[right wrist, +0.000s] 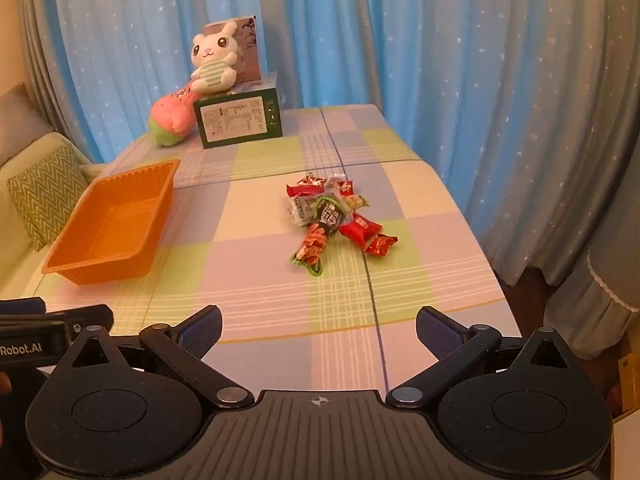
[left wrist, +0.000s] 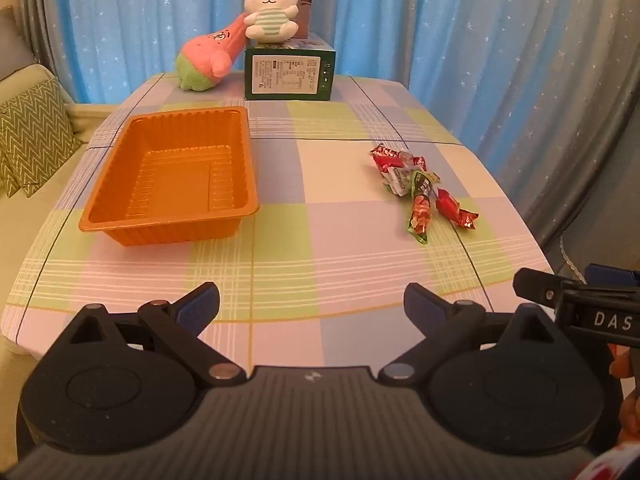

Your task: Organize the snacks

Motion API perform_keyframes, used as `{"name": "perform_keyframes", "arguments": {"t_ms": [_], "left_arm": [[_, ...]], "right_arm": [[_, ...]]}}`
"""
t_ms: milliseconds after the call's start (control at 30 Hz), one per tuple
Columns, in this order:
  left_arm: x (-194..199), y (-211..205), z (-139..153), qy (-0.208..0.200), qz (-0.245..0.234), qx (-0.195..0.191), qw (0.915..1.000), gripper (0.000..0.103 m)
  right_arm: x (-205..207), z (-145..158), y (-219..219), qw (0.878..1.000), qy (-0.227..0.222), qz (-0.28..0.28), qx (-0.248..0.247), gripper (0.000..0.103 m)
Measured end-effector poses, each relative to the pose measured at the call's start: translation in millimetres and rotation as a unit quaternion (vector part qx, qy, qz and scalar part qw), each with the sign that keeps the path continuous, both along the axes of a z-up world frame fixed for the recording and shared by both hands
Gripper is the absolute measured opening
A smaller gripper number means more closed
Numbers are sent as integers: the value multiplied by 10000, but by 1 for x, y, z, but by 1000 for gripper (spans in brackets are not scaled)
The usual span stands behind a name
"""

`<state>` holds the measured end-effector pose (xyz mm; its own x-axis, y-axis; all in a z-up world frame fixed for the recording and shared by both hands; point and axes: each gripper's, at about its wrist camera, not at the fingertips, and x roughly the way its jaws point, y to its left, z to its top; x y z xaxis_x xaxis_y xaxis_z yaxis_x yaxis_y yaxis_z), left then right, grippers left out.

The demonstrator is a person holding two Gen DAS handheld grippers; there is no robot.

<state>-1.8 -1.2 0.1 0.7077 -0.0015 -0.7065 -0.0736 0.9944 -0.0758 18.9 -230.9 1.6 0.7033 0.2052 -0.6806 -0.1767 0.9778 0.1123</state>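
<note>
An empty orange plastic tray [left wrist: 120, 184] [right wrist: 72, 256] stands on the left half of the checked tablecloth. A small heap of wrapped snacks [left wrist: 420, 184] [right wrist: 332, 212], red and green packets, lies on the right half. My left gripper [left wrist: 312, 304] hovers over the table's near edge, open, nothing between its blue pads; tray ahead to the left, snacks ahead to the right. My right gripper [right wrist: 319, 326] is also open and empty, held near the front edge with the snacks straight ahead. Part of the right gripper shows at the left wrist view's right edge.
At the table's back stand a green box [left wrist: 288, 74] [right wrist: 238, 120], a white plush rabbit [left wrist: 272, 6] [right wrist: 212, 66] on top of it, and a pink-green plush toy [left wrist: 208, 60] [right wrist: 172, 120]. A sofa with a zigzag cushion [left wrist: 32, 136] lies left. Blue starred curtains hang behind.
</note>
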Motion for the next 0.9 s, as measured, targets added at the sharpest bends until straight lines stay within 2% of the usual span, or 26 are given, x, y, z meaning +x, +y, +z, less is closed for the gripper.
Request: {"name": "perform_keyframes", "arguments": {"t_ms": [67,100,200,900], "left_arm": [[-2,0,1,-33,0,-36,10000,98],[6,-2,-2,152,21,-108,9998,98],[2,2,-4,31,16,-241,9997,98],[0,-2,-1,-16,17,-235,9997,98]], "right_arm": [[0,-1,1,10000,12,-1,-9,102],[0,-1,1,10000,11,-7,-21,102],[-1,-2,1,10000,27,-9,-36,102],[-3,-2,2,10000,85,7,-43,102]]}}
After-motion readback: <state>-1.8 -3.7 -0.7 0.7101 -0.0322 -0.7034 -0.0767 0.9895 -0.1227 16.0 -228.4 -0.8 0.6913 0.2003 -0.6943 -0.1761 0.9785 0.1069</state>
